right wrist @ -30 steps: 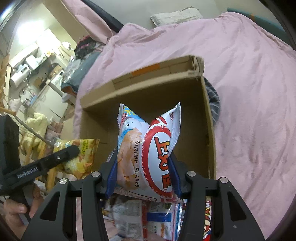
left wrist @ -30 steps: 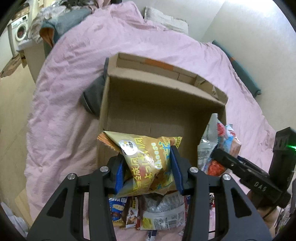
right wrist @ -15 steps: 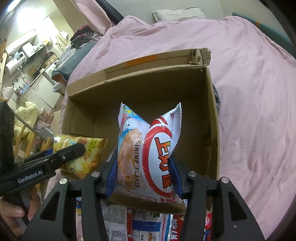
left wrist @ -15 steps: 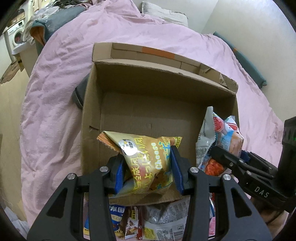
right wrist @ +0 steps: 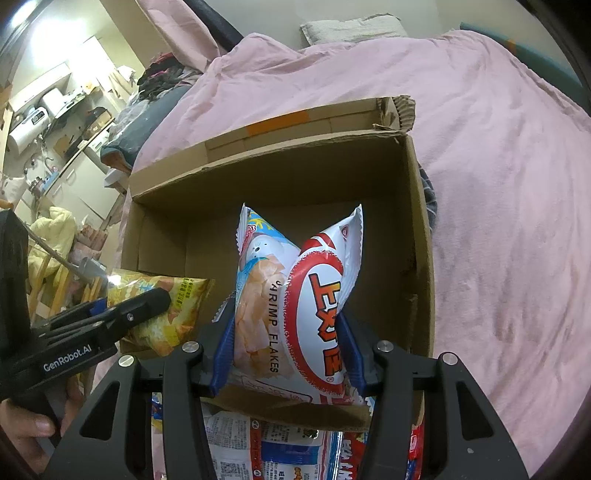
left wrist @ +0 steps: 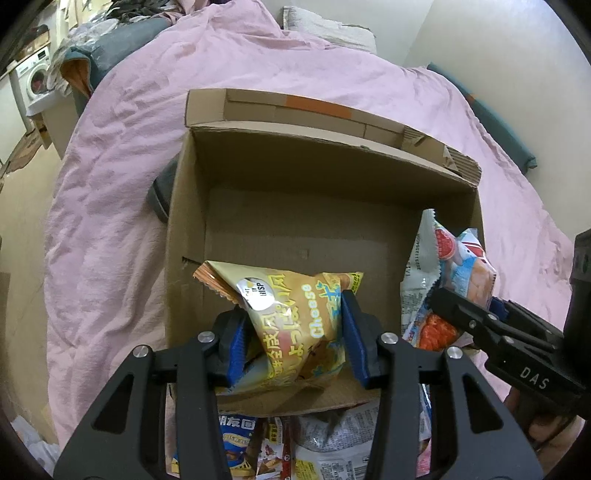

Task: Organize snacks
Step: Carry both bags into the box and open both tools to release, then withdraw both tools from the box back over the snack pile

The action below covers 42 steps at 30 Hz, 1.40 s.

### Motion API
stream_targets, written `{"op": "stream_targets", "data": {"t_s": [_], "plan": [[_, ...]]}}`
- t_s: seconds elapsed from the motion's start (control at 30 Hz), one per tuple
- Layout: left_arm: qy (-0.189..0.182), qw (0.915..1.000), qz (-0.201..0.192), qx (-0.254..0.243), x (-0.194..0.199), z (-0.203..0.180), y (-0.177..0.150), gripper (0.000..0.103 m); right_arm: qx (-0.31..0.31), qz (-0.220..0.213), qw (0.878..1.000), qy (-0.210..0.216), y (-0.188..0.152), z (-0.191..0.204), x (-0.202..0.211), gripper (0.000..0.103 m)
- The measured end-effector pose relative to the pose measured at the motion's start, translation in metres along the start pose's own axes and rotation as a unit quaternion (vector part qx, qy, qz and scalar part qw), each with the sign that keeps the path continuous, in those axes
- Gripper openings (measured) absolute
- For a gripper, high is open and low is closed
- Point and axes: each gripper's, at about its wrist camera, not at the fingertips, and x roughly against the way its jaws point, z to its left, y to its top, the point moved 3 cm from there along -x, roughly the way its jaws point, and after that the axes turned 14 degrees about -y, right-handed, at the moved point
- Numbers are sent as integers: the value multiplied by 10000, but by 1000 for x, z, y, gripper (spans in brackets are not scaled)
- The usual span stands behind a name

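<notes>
An open cardboard box (left wrist: 192, 206) (right wrist: 421, 236) lies on a pink bed cover with its inside bare. My left gripper (left wrist: 295, 336) is shut on a yellow cheese snack bag (left wrist: 295, 317), held over the box's near left part. The white and red shrimp flakes bag (right wrist: 295, 310) is squeezed between the blue pads of my right gripper (right wrist: 286, 343), over the box's near right part. Each view shows the other gripper at its edge: the right gripper (left wrist: 476, 325) with its bag (left wrist: 443, 277), and the left gripper (right wrist: 122, 314) with the yellow bag (right wrist: 162, 306).
Several more snack packets (left wrist: 332, 443) (right wrist: 258, 443) lie on the bed just in front of the box. A dark cloth (left wrist: 162, 188) sticks out from under the box's left side. Pillows (left wrist: 325, 26) sit at the bed head. A washing machine (left wrist: 31, 77) stands far left.
Both grippers have moved forward and down with their bags, from in front of the box to over its near edge. The box now fills more of both views.
</notes>
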Motion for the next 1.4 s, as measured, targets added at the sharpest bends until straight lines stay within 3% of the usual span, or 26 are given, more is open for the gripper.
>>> {"op": "stream_targets", "data": {"t_s": [0.2, 0.27, 0.33, 0.43, 0.97, 1.4], "plan": [[19, 10000, 29, 49, 0, 3, -1, 44, -186, -27, 9998, 27, -1, -7, 2, 58], [75, 10000, 27, -2, 0, 2, -1, 53, -223, -74, 9997, 53, 0, -9, 4, 63], [139, 9999, 11, -94, 1, -1, -1, 67, -236, -154, 9996, 13, 2, -9, 7, 77], [261, 9994, 21, -235, 2, -6, -1, 83, -265, -231, 9994, -21, 3, -10, 10, 90], [393, 9982, -156, -423, 14, -9, -2, 84, -373, -246, 9990, -6, 6, -15, 9, 90], [479, 9962, -392, -611, 59, -17, -22, 84, -128, -769, 9970, -13, -7, -5, 54, 90]]}}
